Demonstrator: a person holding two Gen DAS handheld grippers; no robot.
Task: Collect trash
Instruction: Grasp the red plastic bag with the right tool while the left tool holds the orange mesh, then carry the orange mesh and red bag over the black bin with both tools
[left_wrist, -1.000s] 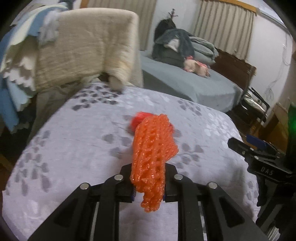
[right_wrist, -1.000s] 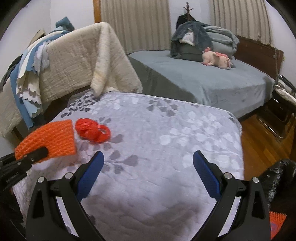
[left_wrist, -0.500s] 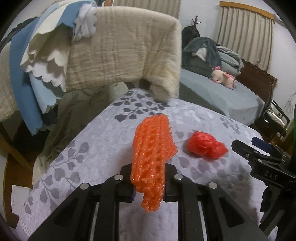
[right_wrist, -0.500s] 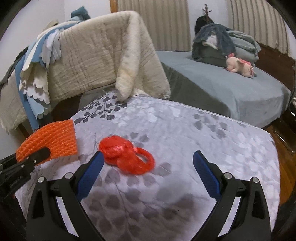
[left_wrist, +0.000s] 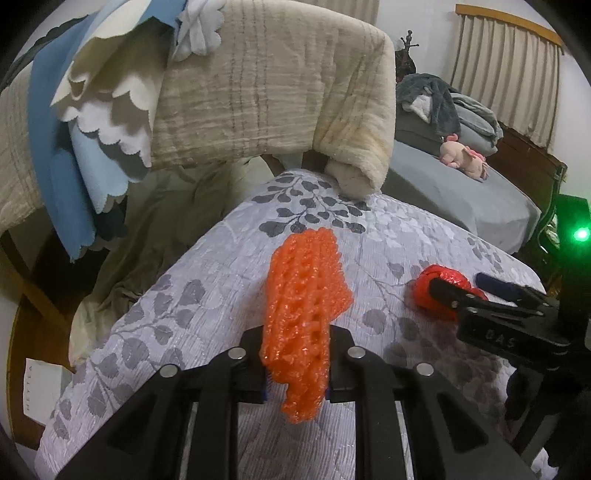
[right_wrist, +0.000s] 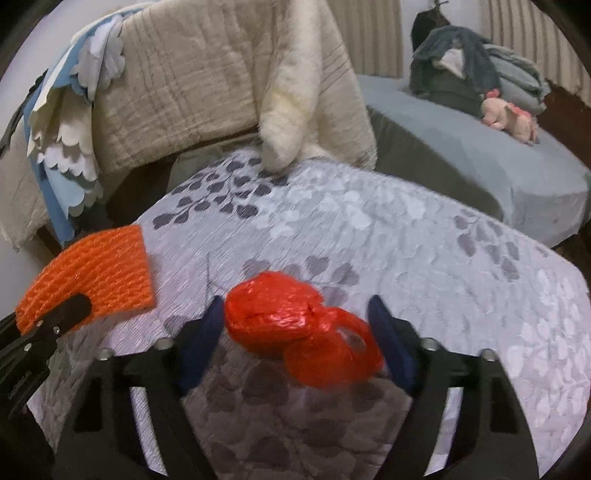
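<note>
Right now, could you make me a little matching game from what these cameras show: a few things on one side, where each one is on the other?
Things:
1. orange foam net
2. red plastic bag
3. pink plush toy
4. beige blanket

Places:
A. lying on the grey bed
B. draped over furniture behind the patterned mattress
C. pinched in the left gripper
D. on the patterned mattress, between the open fingers of the right gripper

Pairs: 1-C, 2-D, 3-A, 4-B
</note>
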